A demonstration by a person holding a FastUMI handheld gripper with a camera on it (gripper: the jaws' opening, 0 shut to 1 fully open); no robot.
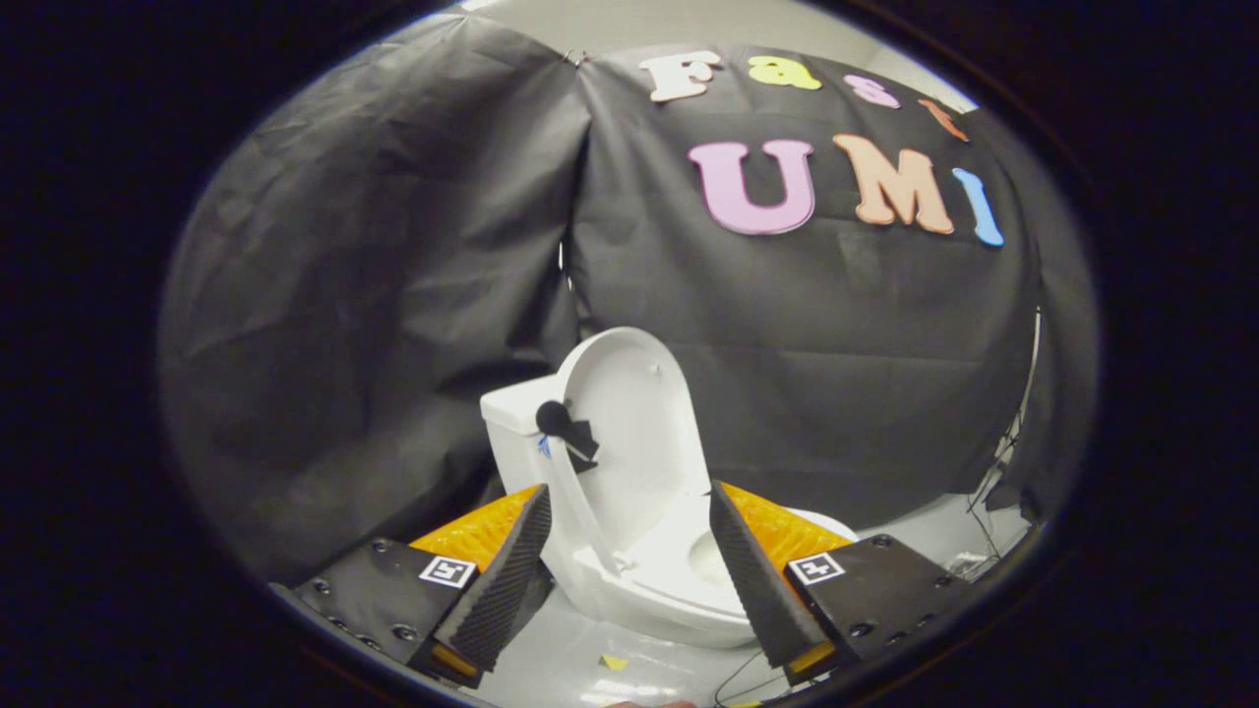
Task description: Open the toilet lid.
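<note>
Fingers of my gripper gape wide, holding nothing. Beyond them the toilet lid stands raised; bumping it could drop it shut.

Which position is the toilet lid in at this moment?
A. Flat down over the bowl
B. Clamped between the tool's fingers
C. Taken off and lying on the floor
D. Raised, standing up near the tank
D: the toilet lid stands raised next to the tank, the bowl lies uncovered, and the tool is open, its fingers apart on either side of the toilet, pressing on nothing.
</note>
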